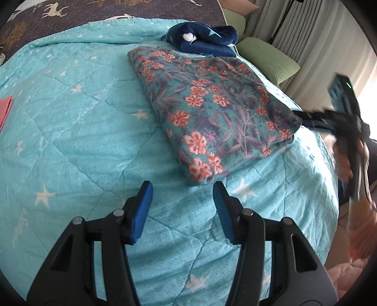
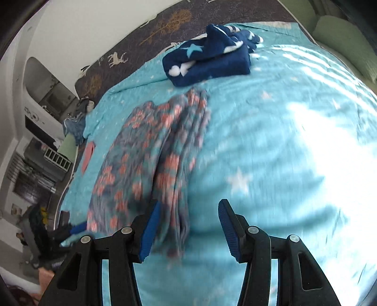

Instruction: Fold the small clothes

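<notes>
A folded teal garment with orange flowers (image 1: 212, 113) lies on the turquoise star quilt (image 1: 82, 131). My left gripper (image 1: 182, 190) is open and empty, just in front of its near corner. In the right wrist view the same floral garment (image 2: 146, 164) lies blurred at the left; my right gripper (image 2: 188, 209) is open and empty above its near edge. The right gripper also shows blurred at the far right of the left wrist view (image 1: 306, 117), close by the garment's right corner. A folded navy garment with stars (image 1: 202, 40) lies behind the floral one; it also shows in the right wrist view (image 2: 207, 63).
A pink folded item (image 1: 4, 110) lies at the quilt's left edge. Green cushions (image 1: 266, 58) and grey curtains (image 1: 306, 28) stand at the back right. A dark sheet with deer print (image 1: 70, 11) lies behind the quilt. Shelves and clutter (image 2: 42, 153) stand beside the bed.
</notes>
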Demonstrator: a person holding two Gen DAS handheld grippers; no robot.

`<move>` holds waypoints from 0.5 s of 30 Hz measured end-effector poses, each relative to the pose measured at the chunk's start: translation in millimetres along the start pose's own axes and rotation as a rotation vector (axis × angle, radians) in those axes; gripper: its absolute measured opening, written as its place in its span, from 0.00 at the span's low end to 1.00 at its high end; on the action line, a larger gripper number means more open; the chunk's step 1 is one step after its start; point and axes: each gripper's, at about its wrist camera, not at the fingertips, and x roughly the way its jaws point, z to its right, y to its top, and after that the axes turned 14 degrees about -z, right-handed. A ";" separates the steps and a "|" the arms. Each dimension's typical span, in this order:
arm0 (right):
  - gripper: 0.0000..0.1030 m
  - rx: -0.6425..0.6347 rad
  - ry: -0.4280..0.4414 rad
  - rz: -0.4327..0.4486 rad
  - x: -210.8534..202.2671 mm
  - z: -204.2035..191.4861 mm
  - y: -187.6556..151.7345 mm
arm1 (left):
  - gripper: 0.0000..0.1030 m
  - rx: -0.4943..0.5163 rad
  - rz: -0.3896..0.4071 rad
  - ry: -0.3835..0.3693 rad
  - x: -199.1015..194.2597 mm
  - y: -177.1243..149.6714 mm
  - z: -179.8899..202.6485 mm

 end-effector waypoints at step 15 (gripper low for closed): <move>0.51 -0.030 0.036 -0.014 8.4 -40.1 -29.5 | 0.53 -0.026 0.019 0.029 4.8 -0.9 1.8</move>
